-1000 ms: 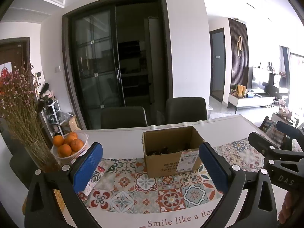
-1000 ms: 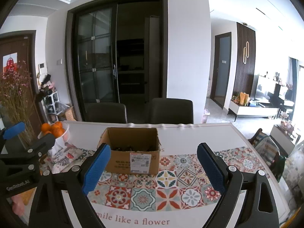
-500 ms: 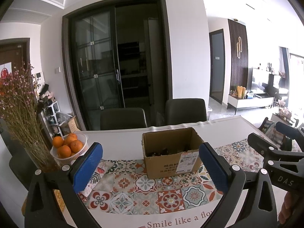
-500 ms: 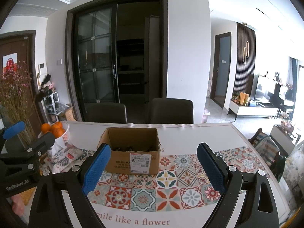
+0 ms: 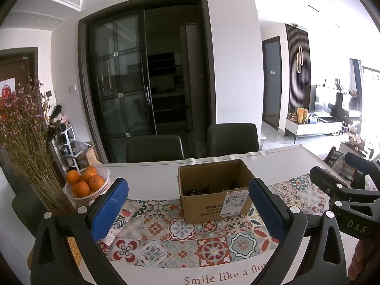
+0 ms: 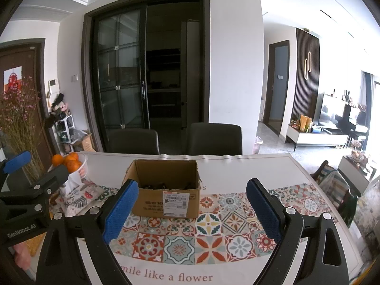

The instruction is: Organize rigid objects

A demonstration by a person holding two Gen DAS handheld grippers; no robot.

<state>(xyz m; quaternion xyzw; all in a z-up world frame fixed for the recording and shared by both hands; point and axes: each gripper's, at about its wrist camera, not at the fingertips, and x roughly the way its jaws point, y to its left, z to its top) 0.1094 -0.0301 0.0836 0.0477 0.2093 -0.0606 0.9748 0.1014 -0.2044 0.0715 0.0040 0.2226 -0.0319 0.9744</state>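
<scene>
An open cardboard box (image 5: 215,190) (image 6: 166,192) stands on the patterned table runner (image 5: 180,239) (image 6: 213,235), with small dark objects lying in its bottom. My left gripper (image 5: 187,207) is open and empty, held well short of the box and above the runner. My right gripper (image 6: 191,209) is also open and empty, level with the box's front. In the left wrist view the right gripper (image 5: 344,201) shows at the right edge. The left gripper (image 6: 30,190) appears at the left edge of the right wrist view.
A white basket of oranges (image 5: 86,185) (image 6: 71,166) and a vase of dried flowers (image 5: 26,137) stand at the table's left. A patterned pouch (image 6: 83,196) lies beside the basket. Two dark chairs (image 5: 192,142) sit behind the table, before glass doors.
</scene>
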